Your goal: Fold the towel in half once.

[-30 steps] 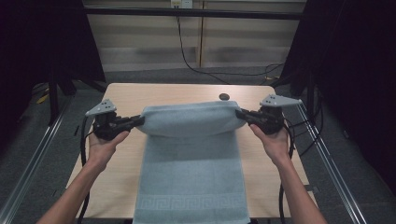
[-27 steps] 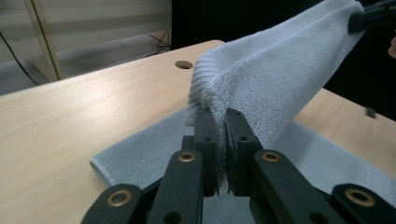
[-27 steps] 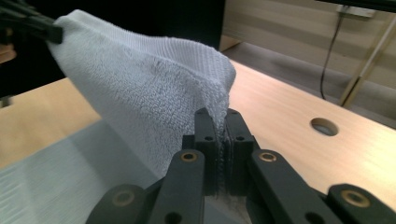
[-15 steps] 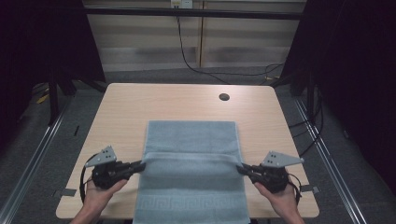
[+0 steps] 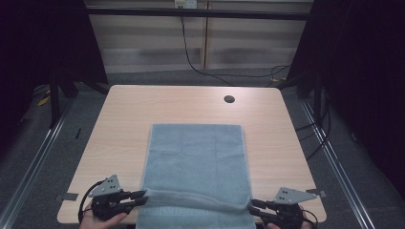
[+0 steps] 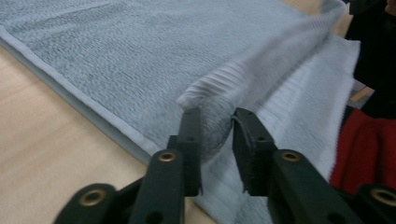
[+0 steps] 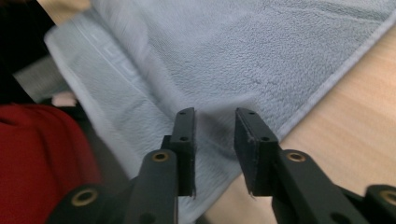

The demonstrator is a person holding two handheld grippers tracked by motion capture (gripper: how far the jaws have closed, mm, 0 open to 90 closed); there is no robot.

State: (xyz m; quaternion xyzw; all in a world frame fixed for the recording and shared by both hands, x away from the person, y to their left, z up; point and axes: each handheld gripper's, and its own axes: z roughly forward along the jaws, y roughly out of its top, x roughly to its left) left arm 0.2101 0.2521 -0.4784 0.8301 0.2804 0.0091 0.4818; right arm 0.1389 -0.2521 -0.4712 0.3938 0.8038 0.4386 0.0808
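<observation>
Now the soft, limp towel (image 5: 196, 167) lies folded at the tabletop's near edge; left gripper (image 5: 143, 196) and right gripper (image 5: 252, 208) have just been opening, jaws slack beside its corners, best gripped there.

Your table (image 5: 124, 109), with one towel (image 5: 196, 162) on it.

You've got a light wood top with a small dark round hole (image 5: 229, 99) near the far right corner. The grey-blue towel lies flat down the middle (long side running away from you), its far edge square to the table and well short of the hole. Its near end hangs over your edge, and a raised fold (image 5: 200, 199) crosses it there. Bare wood shows on both sides.
</observation>
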